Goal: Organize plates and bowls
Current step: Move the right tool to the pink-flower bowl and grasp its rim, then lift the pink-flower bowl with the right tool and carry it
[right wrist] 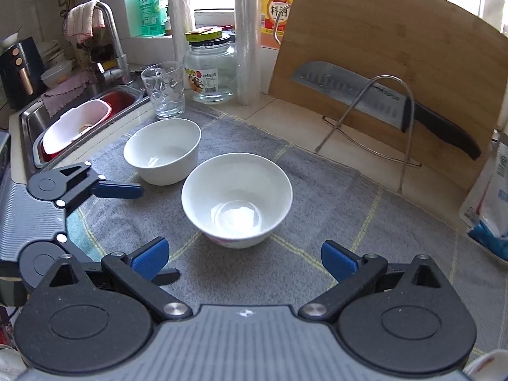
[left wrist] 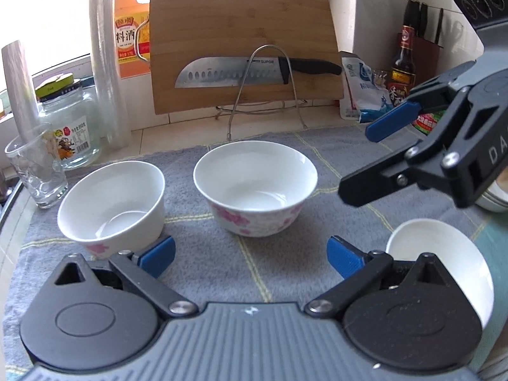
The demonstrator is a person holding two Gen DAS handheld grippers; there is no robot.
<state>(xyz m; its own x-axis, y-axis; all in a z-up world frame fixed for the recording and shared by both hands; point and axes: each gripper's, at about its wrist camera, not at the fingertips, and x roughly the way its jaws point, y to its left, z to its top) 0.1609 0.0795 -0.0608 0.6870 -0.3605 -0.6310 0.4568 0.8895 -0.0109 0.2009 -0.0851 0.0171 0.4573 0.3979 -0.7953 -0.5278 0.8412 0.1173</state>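
Three white ceramic bowls sit apart on a grey checked cloth (left wrist: 254, 270): a pink-flowered rounded bowl (left wrist: 255, 187) in the middle, a straighter-walled flowered bowl (left wrist: 114, 204) to its left, and a plain white bowl (left wrist: 444, 250) near right. The left gripper (left wrist: 250, 255) hangs wide open with nothing between its blue pads. The right gripper (right wrist: 244, 258) is likewise spread wide and empty, near the middle bowl. A bamboo cutting board (left wrist: 244, 41) with a steel knife (left wrist: 250, 71) stands far behind.
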